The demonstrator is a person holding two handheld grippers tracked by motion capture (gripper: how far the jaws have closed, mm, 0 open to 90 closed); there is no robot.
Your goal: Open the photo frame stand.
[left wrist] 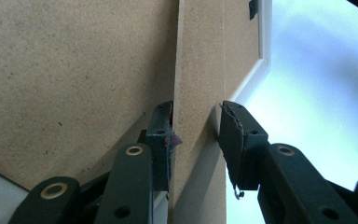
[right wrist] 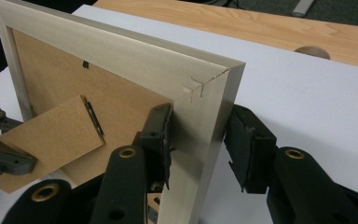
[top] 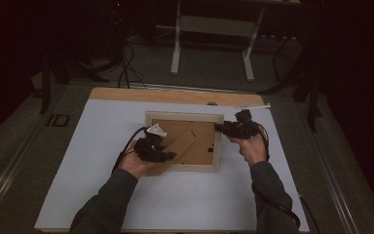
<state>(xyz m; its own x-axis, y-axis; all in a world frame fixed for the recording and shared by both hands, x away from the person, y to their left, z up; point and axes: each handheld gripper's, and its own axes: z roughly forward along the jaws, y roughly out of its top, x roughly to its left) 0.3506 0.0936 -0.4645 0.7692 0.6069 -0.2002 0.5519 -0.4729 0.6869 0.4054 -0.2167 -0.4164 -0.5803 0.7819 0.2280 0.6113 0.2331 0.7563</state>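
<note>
A pale wooden picture frame (top: 182, 117) lies face down on the white sheet, its brown backboard (left wrist: 74, 70) up. The hinged cardboard stand (top: 182, 144) is swung away from the backboard. My left gripper (top: 168, 156) is at the frame's near left, and in the left gripper view its jaws (left wrist: 196, 135) press on both edges of the stand (left wrist: 198, 93). My right gripper (top: 221, 127) is at the frame's far right corner. In the right gripper view its pads (right wrist: 198, 140) clamp the frame's side rail (right wrist: 205, 121) just below the mitred corner. The left gripper (right wrist: 23, 142) shows there too, on the stand (right wrist: 51, 135).
The white sheet (top: 175, 204) covers most of a wooden table (top: 126, 94), bare along the far edge. A round hole (top: 212, 103) and a thin pale strip (top: 253, 106) sit at that far edge. A metal stand (top: 175, 48) and cables are on the floor beyond.
</note>
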